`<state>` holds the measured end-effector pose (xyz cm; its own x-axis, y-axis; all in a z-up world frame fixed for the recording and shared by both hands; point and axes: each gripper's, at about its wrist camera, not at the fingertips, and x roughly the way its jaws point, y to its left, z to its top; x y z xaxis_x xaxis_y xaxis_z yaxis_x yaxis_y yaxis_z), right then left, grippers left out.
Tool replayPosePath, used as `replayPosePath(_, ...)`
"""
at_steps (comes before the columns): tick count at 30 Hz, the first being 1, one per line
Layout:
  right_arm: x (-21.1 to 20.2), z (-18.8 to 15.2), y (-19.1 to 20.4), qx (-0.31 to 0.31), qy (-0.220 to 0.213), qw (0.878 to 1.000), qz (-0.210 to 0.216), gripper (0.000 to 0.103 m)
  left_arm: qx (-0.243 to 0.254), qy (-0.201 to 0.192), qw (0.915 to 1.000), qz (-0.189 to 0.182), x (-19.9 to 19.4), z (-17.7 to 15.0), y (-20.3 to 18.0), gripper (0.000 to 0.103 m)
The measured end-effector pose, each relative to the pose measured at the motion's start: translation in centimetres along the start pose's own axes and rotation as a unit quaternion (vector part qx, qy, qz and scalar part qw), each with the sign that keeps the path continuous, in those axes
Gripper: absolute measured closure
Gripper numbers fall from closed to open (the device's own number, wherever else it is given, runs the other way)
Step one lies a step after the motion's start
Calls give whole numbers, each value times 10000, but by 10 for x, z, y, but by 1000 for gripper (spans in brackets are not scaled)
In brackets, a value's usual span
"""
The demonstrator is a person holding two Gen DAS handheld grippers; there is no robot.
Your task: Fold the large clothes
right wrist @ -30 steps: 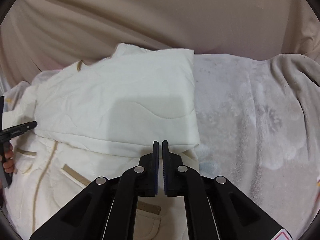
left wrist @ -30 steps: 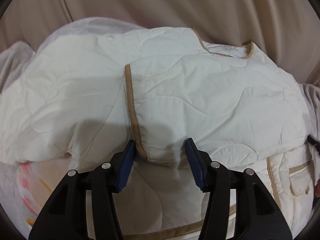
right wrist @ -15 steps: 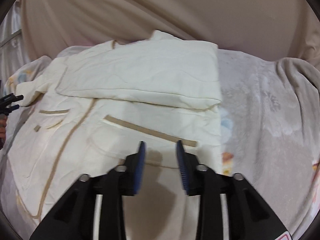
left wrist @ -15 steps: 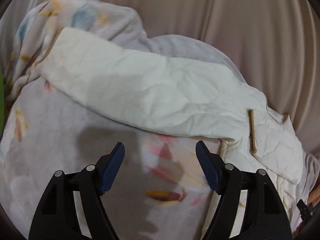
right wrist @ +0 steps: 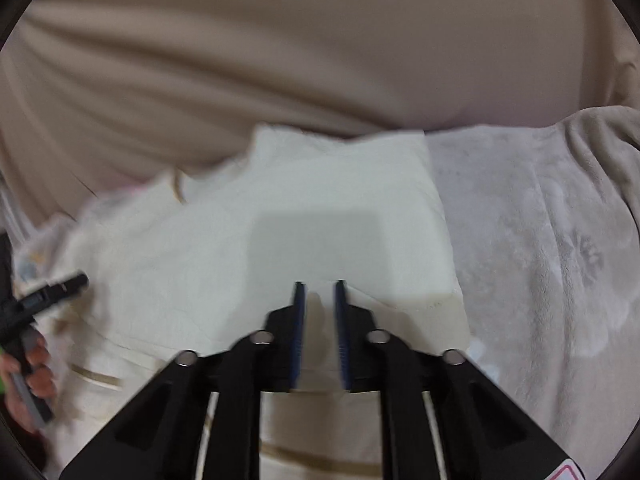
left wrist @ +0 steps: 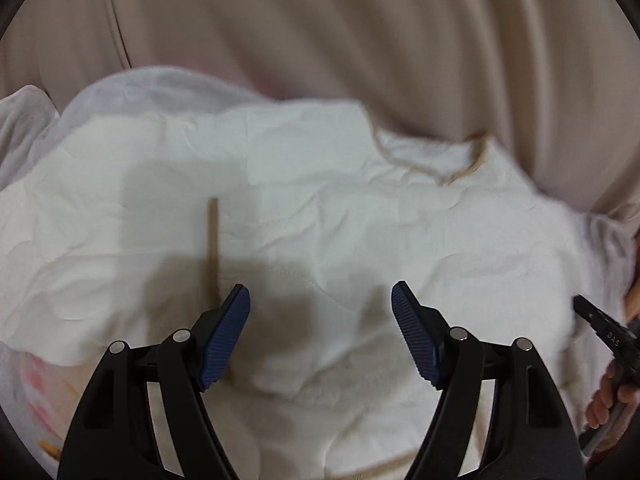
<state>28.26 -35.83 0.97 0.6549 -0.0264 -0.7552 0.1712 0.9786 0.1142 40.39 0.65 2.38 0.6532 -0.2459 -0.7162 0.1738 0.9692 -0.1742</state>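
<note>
Item: cream quilted jacket (left wrist: 360,220) with tan trim, lying partly folded on a pale fleece blanket (right wrist: 540,260), beige curtain (left wrist: 360,32) behind. Left hand-held gripper (left wrist: 320,320): jaws wide, empty, poised above the jacket's folded middle beside a tan trim strip (left wrist: 213,248). Right hand-held gripper (right wrist: 319,320): jaws narrow and closing, a fold of the jacket's right-hand edge between the pads; contact unclear through blur. Person's hand (right wrist: 30,376) visible at left of right view.
</note>
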Motion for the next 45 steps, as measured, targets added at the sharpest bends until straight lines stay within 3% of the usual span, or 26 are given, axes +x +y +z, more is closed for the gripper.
replayPosePath(1, 13, -5, -9, -17, 131, 9998, -165, 103, 21, 126, 9999, 104, 16, -5, -1, 30)
replayPosePath(2, 17, -10, -22, 153, 111, 9998, 89, 103, 43, 77, 9999, 103, 20, -9, 2, 30)
replayPosePath(4, 15, -12, -33, 394, 128, 9988, 246, 103, 50, -108, 9999, 42, 9, -18, 8, 34)
replayPosePath(6, 13, -12, -30, 303, 115, 9994, 86, 103, -211, -174, 9996, -47, -12, -24, 28, 35)
replayPosePath(10, -1, -18, -26, 326, 10, 9994, -65, 103, -989, -407, 9943, 7, -64, -39, 113, 34)
replayPosePath(12, -20, -24, -18, 274, -54, 9996, -81, 99, -1468, -443, 9882, 66, -90, -49, 164, 26)
replayPosePath(13, -32, -28, -10, 160, -70, 9998, -36, 88, -1772, -554, 9818, 393, -106, -57, 197, 24)
replayPosePath(15, -56, -43, 7, -185, -72, 9997, 114, 85, -2219, -812, 9678, 869, -132, -68, 257, 24)
replayPosePath(17, -73, -60, 24, -458, -53, 9985, 283, 80, -2806, -990, 9455, 1325, -153, -81, 320, 24)
replayPosePath(19, -88, -82, 41, -707, 16, 9963, 486, 71, -3390, -1075, 9213, 1572, -165, -93, 375, 24)
replayPosePath(21, -95, -102, 54, -858, 120, 9940, 663, 70, -3807, -1121, 9004, 1781, -167, -102, 416, 24)
replayPosePath(23, -98, -119, 63, -921, 189, 9928, 748, 67, -3908, -1163, 8954, 1790, -163, -104, 439, 30)
replayPosePath(24, -99, -126, 66, -959, 189, 9929, 684, 61, -3906, -1192, 8937, 1857, -163, -103, 443, 37)
replayPosePath(26, -101, -138, 69, -1028, 124, 9930, 565, 58, -3749, -1231, 9028, 1710, -161, -90, 443, 61)
replayPosePath(27, -102, -142, 70, -1048, 81, 9930, 538, 58, -3660, -1156, 9093, 1607, -157, -82, 439, 90)
replayPosePath(28, -103, -145, 68, -1021, 64, 9932, 559, 58, -3604, -1136, 9123, 1581, -154, -74, 433, 95)
replayPosePath(32, -104, -147, 57, -712, 33, 9947, 745, 58, -2726, -1666, 9378, 1357, -178, -29, 355, 99)
replayPosePath(37, -107, -150, 56, -583, -43, 9950, 814, 58, -1116, -2210, 9682, 355, -221, 21, 176, 99)
replayPosePath(40, -111, -151, 56, -484, -46, 9946, 921, 57, -103, -2154, 9758, -352, -223, 29, 53, 99)
replayPosePath(43, -116, -151, 53, -397, -5, 9940, 1018, 57, 859, -1756, 9770, -855, -199, 13, -67, 97)
replayPosePath(45, -120, -150, 49, -323, 31, 9935, 1089, 57, 1317, -1402, 9755, -1070, -170, -8, -126, 92)
